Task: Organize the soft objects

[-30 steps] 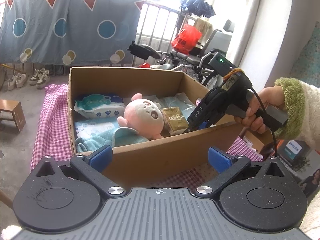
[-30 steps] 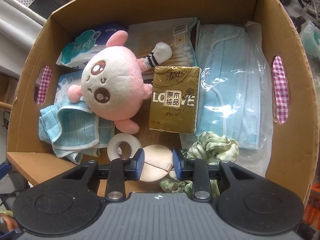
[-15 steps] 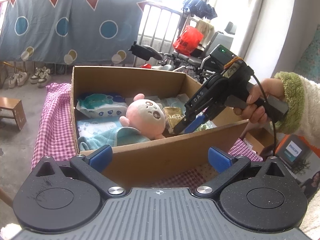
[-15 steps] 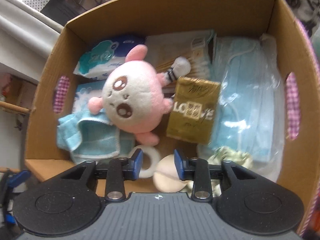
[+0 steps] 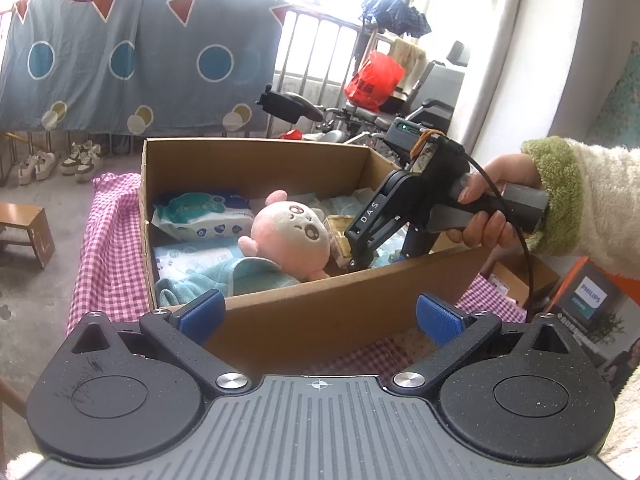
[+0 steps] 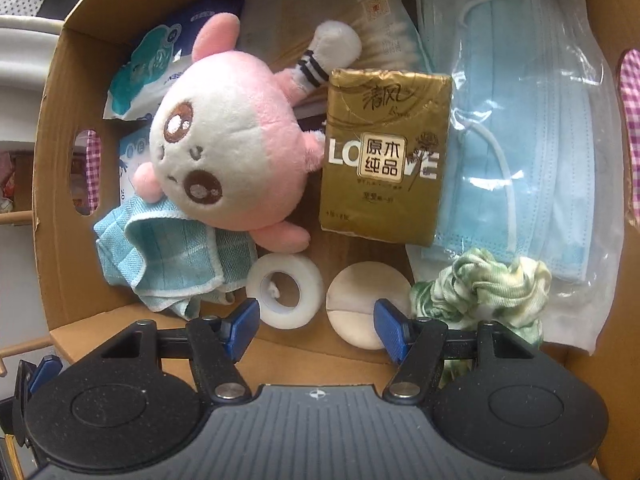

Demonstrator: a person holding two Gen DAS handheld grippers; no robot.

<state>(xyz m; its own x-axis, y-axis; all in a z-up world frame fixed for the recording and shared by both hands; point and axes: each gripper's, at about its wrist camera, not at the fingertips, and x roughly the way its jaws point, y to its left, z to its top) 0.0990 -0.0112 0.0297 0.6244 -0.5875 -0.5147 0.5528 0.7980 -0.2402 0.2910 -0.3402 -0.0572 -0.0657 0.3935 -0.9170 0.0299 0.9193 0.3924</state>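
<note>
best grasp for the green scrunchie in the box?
Grip the green scrunchie across one bunched fold of its ring, coming from above. It lies flat in the box corner with the bag of masks touching it and the cardboard wall close, so side entry looks blocked.

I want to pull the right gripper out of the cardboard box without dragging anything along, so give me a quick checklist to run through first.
1. Right gripper open, jaws just been opening: ok.
2. Round cream powder puff free of the pads, lying on the box floor: ok.
3. White tape ring clear of the left pad: ok.
4. Green-and-white fabric scrunchie not snagged under the right finger: cannot tell.
5. Left gripper open, empty, outside the brown cardboard box: ok.
</note>
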